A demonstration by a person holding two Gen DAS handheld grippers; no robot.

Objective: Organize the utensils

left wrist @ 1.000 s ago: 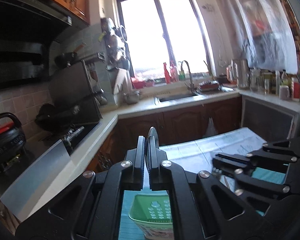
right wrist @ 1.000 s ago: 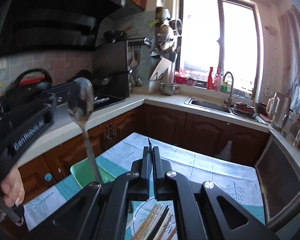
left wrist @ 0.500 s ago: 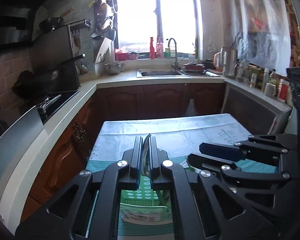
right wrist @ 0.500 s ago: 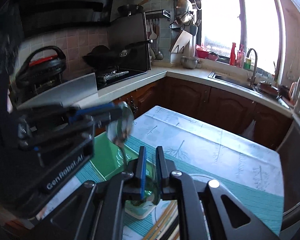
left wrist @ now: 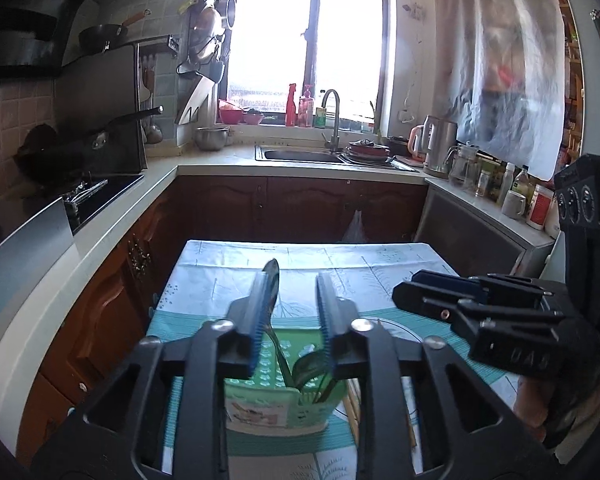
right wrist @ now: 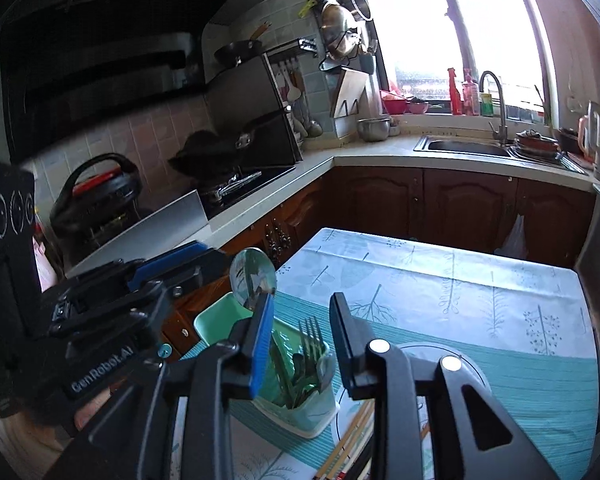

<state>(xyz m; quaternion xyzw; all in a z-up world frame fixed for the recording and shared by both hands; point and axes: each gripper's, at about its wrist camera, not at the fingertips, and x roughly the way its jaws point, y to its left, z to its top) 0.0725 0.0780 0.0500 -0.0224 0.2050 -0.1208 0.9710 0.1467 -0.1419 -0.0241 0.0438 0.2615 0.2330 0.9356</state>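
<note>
A green utensil holder stands on the table's near part. A metal spoon stands in it, bowl up, leaning against the left finger of my left gripper, whose jaws are opening and no longer pinch it. A fork stands tines up in the same holder. It shows in the gap of my right gripper, whose jaws are also opening, with the pads clear of the fork. Each gripper shows in the other's view: the right gripper and the left gripper.
Chopsticks lie on a round plate right of the holder. A pale green tray sits by the table's left edge. The patterned tablecloth runs back toward brown cabinets, a stove counter at the left and a sink under the window.
Both grippers were shut, the left on the spoon and the right on a thin utensil. They sank toward the green holder and their jaws have parted; spoon and fork now stand in it.
</note>
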